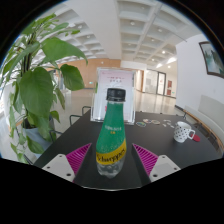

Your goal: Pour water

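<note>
A green plastic bottle (112, 122) with a black cap and a yellow label stands upright on the dark table (160, 145). It is between the fingers of my gripper (112, 150), which is open, with a small gap showing between the bottle and each pink pad (76, 157). The lower part of the bottle is clear. A white mug (183, 131) with dark dots sits on the table beyond the right finger.
A large leafy plant (40, 85) rises close on the left, over the table's edge. A white sign board (113, 77) stands behind the bottle. Small flat items (150, 122) lie near the table's far side. Chairs and an open hall lie beyond.
</note>
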{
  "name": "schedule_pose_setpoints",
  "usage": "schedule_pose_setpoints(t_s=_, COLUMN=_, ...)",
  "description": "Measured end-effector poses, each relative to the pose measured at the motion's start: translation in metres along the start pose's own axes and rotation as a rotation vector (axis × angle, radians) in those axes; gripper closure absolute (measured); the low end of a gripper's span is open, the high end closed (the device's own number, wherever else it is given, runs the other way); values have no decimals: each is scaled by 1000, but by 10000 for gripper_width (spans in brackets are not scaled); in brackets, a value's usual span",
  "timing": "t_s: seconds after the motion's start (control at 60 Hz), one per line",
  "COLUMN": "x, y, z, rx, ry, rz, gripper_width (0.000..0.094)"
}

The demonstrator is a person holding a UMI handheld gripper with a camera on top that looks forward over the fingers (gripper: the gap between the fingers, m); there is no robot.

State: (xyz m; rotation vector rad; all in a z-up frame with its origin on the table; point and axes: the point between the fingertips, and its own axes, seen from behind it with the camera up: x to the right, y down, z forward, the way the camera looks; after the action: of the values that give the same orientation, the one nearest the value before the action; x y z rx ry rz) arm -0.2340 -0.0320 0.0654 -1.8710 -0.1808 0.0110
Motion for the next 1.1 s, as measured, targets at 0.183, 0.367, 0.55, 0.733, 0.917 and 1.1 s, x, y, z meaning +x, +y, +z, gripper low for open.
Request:
schedule_pose_setpoints(t_s=0.183, x=-3, y=-9, z=28, rx=44, ry=7, rz=4, gripper_width=370)
schedule_pose_setpoints(t_s=0.367, x=-6, y=-11, z=28, rx=70, ry=-30, rz=5, gripper_width=493)
schedule_pose_setpoints(t_s=0.55, x=-10, y=-34, z=19, rx=104, ry=-88, rz=71, gripper_width=532)
schedule_pose_setpoints(t_s=0.733, x=14, y=-119, z=3, rx=202, ry=-203, rz=330, gripper_width=533)
schedule_pose_setpoints(t_s=0.917, x=58, y=-217, z=-8, rx=307, ry=-522, rz=836, gripper_width=534)
schedule_pose_setpoints(t_s=1.1, x=140, y=-260, z=13, rx=349, ry=-884, rz=1483, gripper_width=534)
